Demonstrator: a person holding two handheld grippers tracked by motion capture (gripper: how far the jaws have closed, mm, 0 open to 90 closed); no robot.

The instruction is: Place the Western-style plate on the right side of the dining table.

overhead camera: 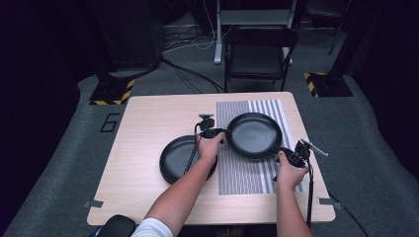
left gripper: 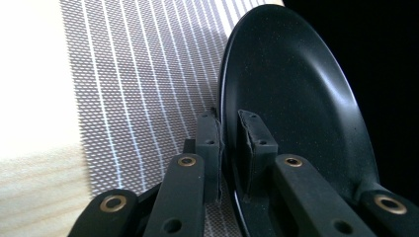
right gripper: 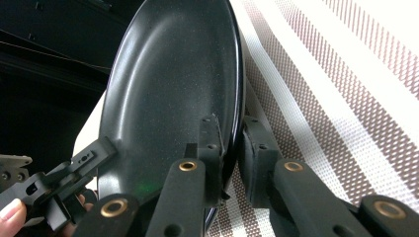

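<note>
A black plate (overhead camera: 253, 135) hangs over the striped placemat (overhead camera: 242, 173), held at two sides. My left gripper (overhead camera: 226, 133) is shut on its left rim; in the left gripper view the plate (left gripper: 291, 89) stands on edge between my pads (left gripper: 210, 143). My right gripper (overhead camera: 279, 150) is shut on the plate's lower right rim; in the right gripper view the plate (right gripper: 173, 84) is clamped between the pads (right gripper: 257, 148), with the placemat (right gripper: 346, 98) behind. A second black plate (overhead camera: 178, 159) lies on the table under my left forearm.
The light wooden table (overhead camera: 143, 133) carries the placemat on its right half. A black folding chair (overhead camera: 257, 54) stands beyond the far edge. Yellow-black stand feet (overhead camera: 111, 91) sit on the grey floor at both far corners, with cables (overhead camera: 188, 44) behind.
</note>
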